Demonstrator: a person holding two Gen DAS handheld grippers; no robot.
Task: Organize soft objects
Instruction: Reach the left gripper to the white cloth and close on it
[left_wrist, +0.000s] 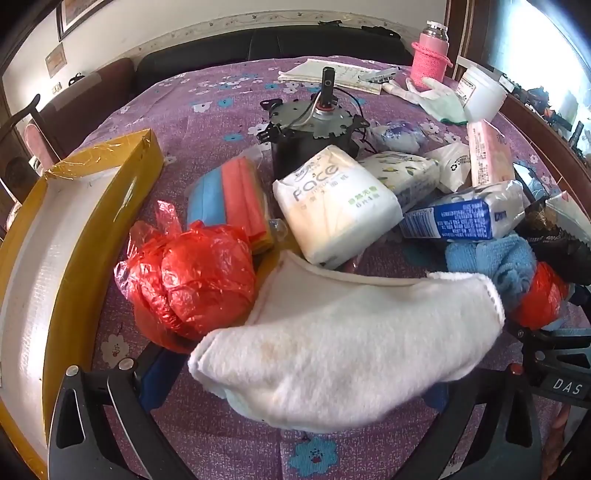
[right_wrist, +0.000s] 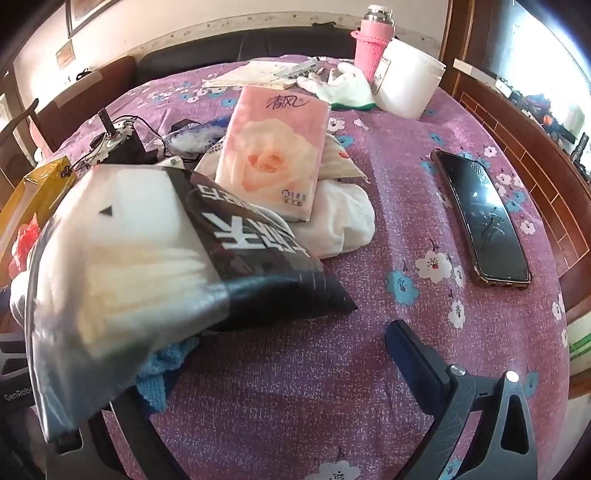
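A folded white towel (left_wrist: 332, 354) lies on the purple flowered cloth between the wide-apart fingers of my left gripper (left_wrist: 295, 373); it hides the right fingertip, and no pad visibly presses on it. Beyond it sit a red plastic bag (left_wrist: 192, 280), a white "Face" tissue pack (left_wrist: 332, 206), a blue-labelled pack (left_wrist: 461, 218) and a blue cloth (left_wrist: 491, 262). My right gripper (right_wrist: 266, 354) also stands open. A black-and-white tissue pack (right_wrist: 147, 251) lies across its left finger, close to the lens. The right finger (right_wrist: 417, 354) is bare. A pink rose tissue pack (right_wrist: 273, 155) rests on white cloth behind.
A yellow box with a white lining (left_wrist: 74, 206) stands open at the left. A black motor with wires (left_wrist: 314, 133) sits mid-table. A phone (right_wrist: 484, 218) lies at the right. A white jar (right_wrist: 406, 81), a pink bottle (right_wrist: 371, 37) and a glove (right_wrist: 343, 88) are at the back.
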